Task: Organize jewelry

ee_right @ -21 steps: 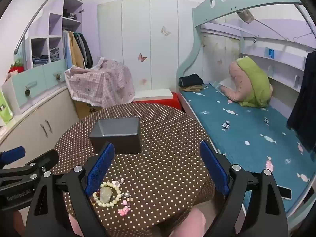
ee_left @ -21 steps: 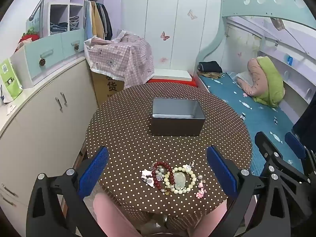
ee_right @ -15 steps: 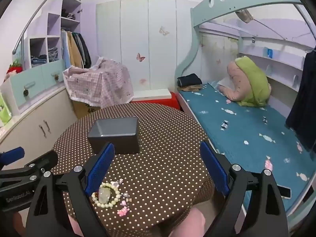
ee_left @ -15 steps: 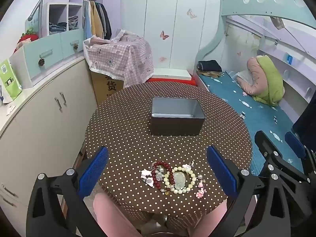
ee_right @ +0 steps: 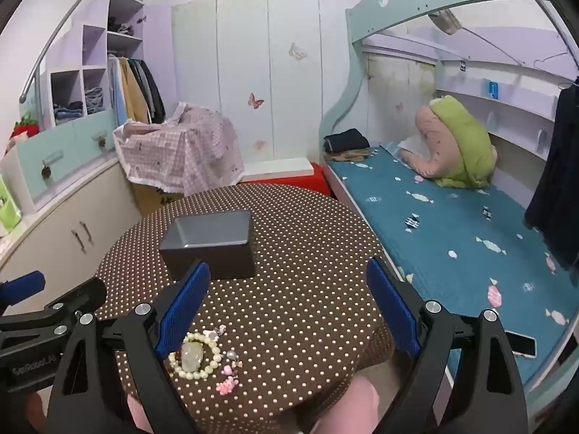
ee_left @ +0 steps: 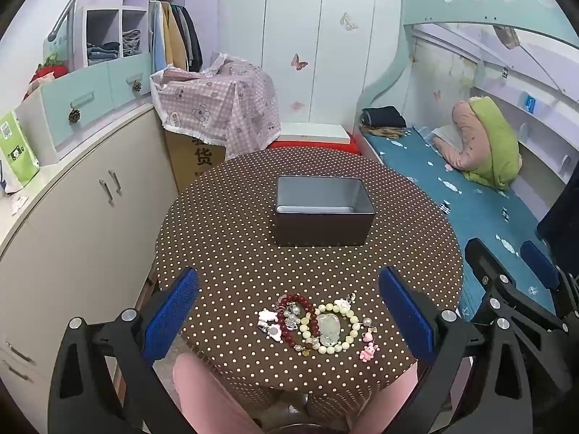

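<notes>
**Both grippers wide, jewelry pile at near edge of table**

My left gripper (ee_left: 287, 311) hangs above the near part of the round table (ee_left: 224, 224), brown cloth w/ pale dots. Blue pads spread wide, nothing between them but air; the jewelry sits on the cloth below the gap, not touched.

Jewelry cluster, left wrist view: dark red bead bracelet (ee_left: 289, 320) on the left, overlapping a pale cream bead bracelet (ee_left: 347, 336) on the right. Pale green stone pendant (ee_left: 328, 329) lies inside the cream ring. White charms (ee_left: 268, 322) just left of the red beads. Small pink charm (ee_left: 368, 351) at the right, close to table edge. Several loose small bits around, too small to tell.

Open dark metal box (ee_left: 322, 213) sits mid-table, well apart from the pile, farther from me. Nothing visible inside from here.

My right gripper (ee_right: 287, 303) is off to the right of the pile, also spread wide, holding nothing. From its view the cream bracelet (ee_right: 197, 360) lies low left, partly behind my left-side finger (ee_right: 182, 307); box (ee_right: 210, 249) beyond it. Left gripper's black frame shows at far left edge.

Pink-clad knees (ee_left: 206, 394) under the table's near edge
</notes>
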{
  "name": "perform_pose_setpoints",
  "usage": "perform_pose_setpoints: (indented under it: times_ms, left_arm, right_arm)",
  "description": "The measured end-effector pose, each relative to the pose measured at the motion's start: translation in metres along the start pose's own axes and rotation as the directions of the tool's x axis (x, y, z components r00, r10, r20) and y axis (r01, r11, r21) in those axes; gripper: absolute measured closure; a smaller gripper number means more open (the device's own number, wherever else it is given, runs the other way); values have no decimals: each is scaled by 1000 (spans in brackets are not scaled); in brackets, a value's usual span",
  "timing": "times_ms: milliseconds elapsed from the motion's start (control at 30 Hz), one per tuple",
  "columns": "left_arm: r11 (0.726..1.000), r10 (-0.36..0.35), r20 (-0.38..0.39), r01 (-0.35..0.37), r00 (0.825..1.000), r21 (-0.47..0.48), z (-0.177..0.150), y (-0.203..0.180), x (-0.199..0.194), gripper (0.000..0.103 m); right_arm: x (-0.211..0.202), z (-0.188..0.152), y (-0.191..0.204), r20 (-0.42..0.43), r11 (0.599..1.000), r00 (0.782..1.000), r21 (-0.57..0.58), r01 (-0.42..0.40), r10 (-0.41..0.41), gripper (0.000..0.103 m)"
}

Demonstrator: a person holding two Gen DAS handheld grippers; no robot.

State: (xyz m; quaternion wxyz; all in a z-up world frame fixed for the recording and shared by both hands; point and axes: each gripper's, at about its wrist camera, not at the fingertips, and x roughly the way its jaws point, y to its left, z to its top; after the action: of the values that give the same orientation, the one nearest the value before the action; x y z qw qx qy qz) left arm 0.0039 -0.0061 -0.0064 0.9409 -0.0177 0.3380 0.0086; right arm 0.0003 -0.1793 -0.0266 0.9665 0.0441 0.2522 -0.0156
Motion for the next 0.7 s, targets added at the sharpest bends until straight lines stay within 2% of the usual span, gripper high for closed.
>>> perform_pose_setpoints:
  times_ms: [700]
  left_arm:
    - [1000,-9,-20,9,1000,-6,-2,3,2,7]
  right_arm:
    - [2,-3,5,-26,1000,1000,12,-8,8,18]
